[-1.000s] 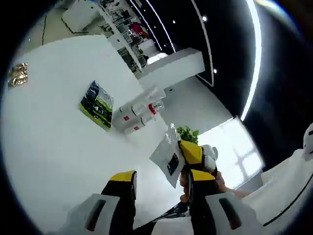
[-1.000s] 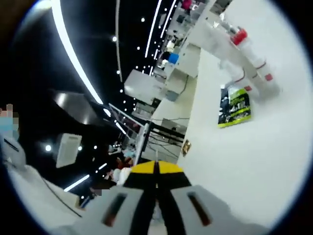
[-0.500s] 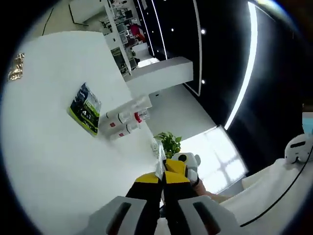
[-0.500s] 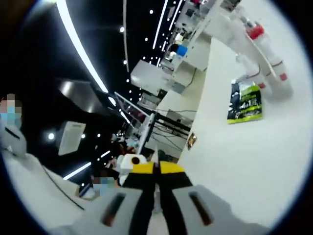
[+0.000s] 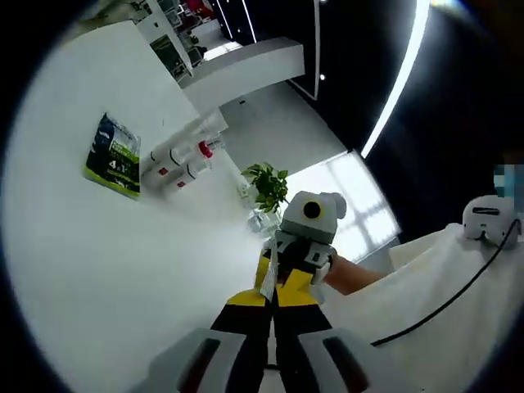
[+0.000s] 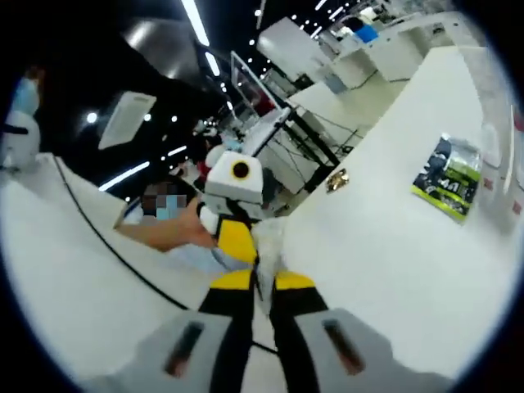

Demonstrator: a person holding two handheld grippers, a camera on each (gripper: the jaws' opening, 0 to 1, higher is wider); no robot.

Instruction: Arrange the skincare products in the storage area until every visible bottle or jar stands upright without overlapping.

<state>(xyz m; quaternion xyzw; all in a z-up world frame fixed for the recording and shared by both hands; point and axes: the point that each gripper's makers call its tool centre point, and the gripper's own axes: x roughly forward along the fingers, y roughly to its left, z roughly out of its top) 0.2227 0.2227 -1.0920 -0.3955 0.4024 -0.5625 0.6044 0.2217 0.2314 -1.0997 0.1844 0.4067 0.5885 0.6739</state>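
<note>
Several white bottles (image 5: 176, 160) with red caps lie on their sides, close together, on the white table (image 5: 98, 262); they also show at the right edge of the right gripper view (image 6: 503, 147). A thin white sachet (image 5: 266, 277) is seen edge-on between my two grippers, which face each other above the table's edge. My left gripper (image 5: 274, 296) is shut on it. My right gripper (image 6: 258, 282) is shut on its other side, where the sachet (image 6: 268, 237) looks pale and crumpled. Each gripper appears in the other's view: the right gripper (image 5: 286, 274) and the left gripper (image 6: 236, 241).
A green and black packet (image 5: 110, 155) lies flat beside the bottles, also visible as the packet (image 6: 449, 176). A small gold object (image 6: 336, 180) sits near the table's far edge. A potted plant (image 5: 266, 184) stands beyond the table. A person's hand and sleeve hold each gripper.
My left gripper went from open to shut on the sachet that the right gripper holds. Both cameras have swung, so the bottles and packet sit further off to the side.
</note>
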